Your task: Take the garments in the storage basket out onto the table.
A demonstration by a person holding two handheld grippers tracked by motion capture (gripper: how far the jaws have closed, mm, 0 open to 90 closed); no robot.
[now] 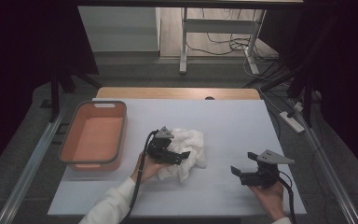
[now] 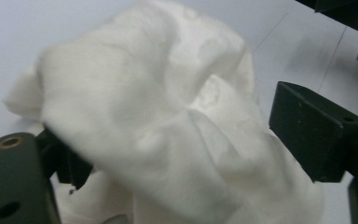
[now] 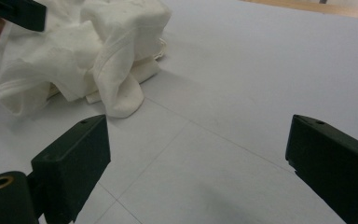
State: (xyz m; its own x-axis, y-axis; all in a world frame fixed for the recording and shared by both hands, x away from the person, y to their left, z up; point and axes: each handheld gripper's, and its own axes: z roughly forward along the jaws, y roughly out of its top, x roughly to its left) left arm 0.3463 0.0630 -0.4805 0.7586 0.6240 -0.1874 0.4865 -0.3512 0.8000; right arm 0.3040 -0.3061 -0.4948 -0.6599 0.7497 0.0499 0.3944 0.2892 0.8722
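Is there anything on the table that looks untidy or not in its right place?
The white cloth lies crumpled in a heap on the table, beside the orange basket, not in it. The left tool has its open jaws around the cloth. Nothing looks spilled or damaged.

In the left gripper view the white cloth [image 2: 168, 126] was blurred and ran past the bottom edge, covering part of the near left jaw. In the high view the left gripper [image 1: 182, 155] hid the cloth's left part. Both forearms were cut off at the near edge.
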